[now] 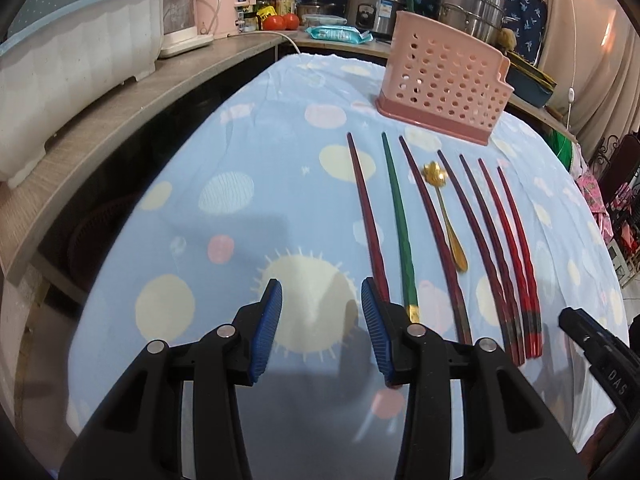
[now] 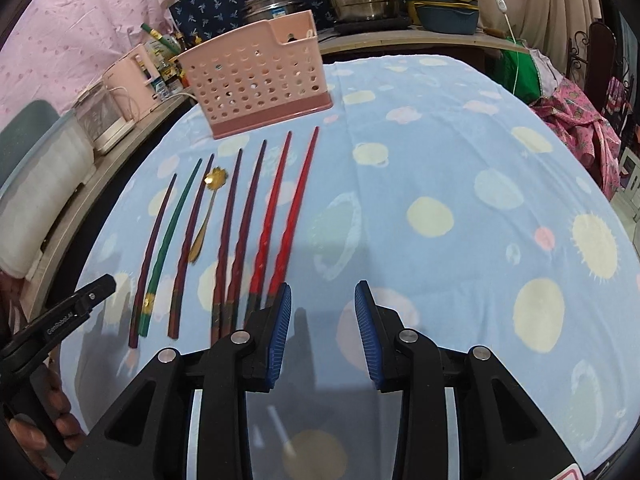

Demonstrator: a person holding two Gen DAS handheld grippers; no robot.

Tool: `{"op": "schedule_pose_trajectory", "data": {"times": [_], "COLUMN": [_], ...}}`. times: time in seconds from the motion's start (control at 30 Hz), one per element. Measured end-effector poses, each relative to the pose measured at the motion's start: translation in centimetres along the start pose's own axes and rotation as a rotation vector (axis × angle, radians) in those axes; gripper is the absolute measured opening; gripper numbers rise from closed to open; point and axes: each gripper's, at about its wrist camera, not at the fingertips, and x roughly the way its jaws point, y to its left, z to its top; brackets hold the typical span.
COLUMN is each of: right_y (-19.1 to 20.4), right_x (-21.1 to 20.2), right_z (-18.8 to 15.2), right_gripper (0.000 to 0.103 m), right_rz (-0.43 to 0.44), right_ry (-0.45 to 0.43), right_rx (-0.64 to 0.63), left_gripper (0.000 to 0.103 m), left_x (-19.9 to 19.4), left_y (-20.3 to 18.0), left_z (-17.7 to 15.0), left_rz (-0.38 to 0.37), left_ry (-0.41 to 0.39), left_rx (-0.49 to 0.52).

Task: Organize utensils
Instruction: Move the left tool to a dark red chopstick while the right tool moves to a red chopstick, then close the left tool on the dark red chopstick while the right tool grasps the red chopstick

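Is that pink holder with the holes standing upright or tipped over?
Upright. The pink holder sits flat on its darker base on the tablecloth, open top facing up, beyond the row of chopsticks. Whether anything is inside, cannot tell.

Blue dotted tablecloth (image 1: 248, 128) — bearing a pink holder (image 1: 444, 76), seven chopsticks (image 2: 280, 216), gold spoon (image 1: 448, 216).

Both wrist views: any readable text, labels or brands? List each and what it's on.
"DAS": on the right tongs' black body, left wrist view; cut off.
"GenRobot.AI": on the left tongs' black arm, right wrist view; small.
Rice cooker label, wet wipes pack, bottles: too blurred to read.
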Motion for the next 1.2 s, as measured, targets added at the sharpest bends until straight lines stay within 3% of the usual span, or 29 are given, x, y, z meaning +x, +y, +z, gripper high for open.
{"op": "schedule_pose_trajectory", "data": {"times": [0.23,0.8,1.2], "right_y": [1.6,1.7,1.2], "right_x": [0.8,1.3,1.4], "right_z": [-0.9,-0.8,-1.1], "right_gripper": [0.034,0.028,0.013], "right_rz": [0.009,-0.005,-0.018], "right_ry": [0.017,0.016,0.018], "right_rx": [-0.032,-0.039,-0.042], "left_gripper": [0.045,0.046,0.046], "left_x": [-0.1,0.5,0.7], "left_y": [-0.4,-0.9,-1.4], "left_z": [-0.6,-1.0,-1.3], "left_rz": [-0.012,-0.023,-0.031], "left_ry": [0.004,0.020,0.030], "left_rx": [-0.002,0.002,0.014]}}
